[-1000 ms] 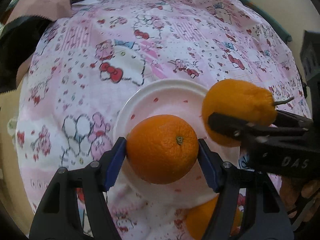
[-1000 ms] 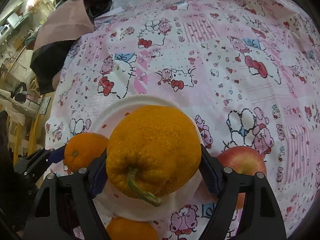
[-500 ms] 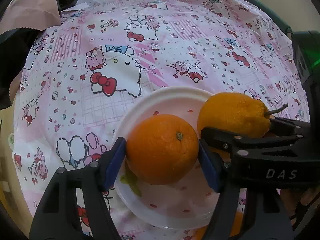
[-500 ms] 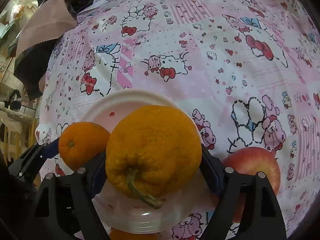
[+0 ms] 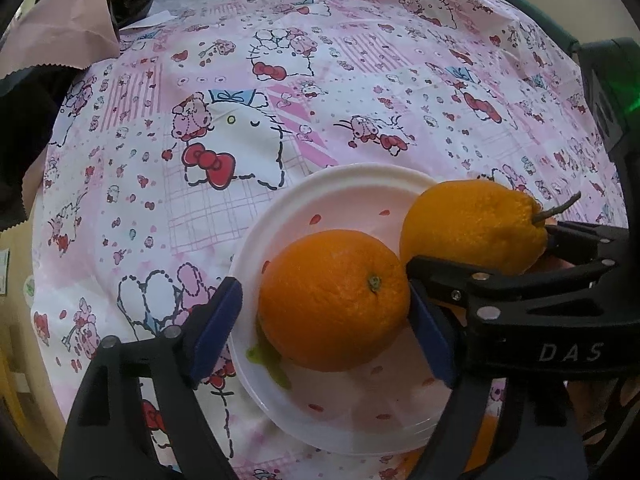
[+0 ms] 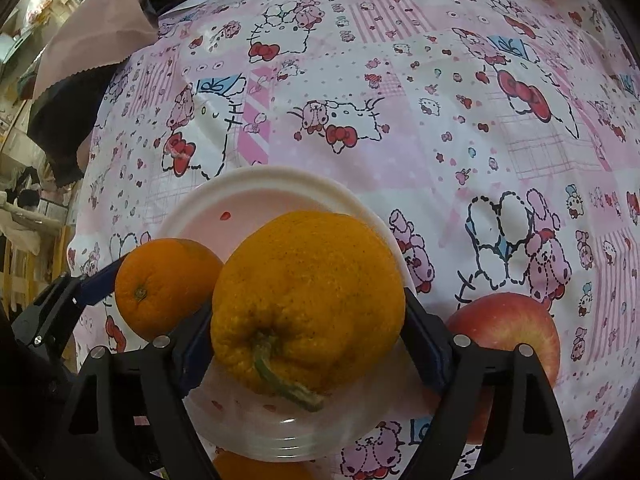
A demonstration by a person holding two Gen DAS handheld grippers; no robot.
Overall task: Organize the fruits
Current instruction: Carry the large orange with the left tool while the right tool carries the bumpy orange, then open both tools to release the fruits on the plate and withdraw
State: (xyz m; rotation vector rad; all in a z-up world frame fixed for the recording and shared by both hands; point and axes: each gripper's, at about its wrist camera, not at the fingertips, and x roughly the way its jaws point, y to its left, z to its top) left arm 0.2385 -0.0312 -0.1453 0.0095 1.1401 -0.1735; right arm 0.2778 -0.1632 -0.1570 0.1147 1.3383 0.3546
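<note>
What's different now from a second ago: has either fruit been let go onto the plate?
The left gripper is opening: its left pad now stands clear of the round orange, which sits on the white plate. The right gripper still flanks the bumpy stemmed orange. The apple has not moved.

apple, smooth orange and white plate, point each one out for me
apple (image 6: 516, 328): right wrist view, on its red upper skin.
smooth orange (image 5: 332, 300): left wrist view, on the middle of its peel.
white plate (image 5: 344, 184): left wrist view, on its bare far rim.
</note>
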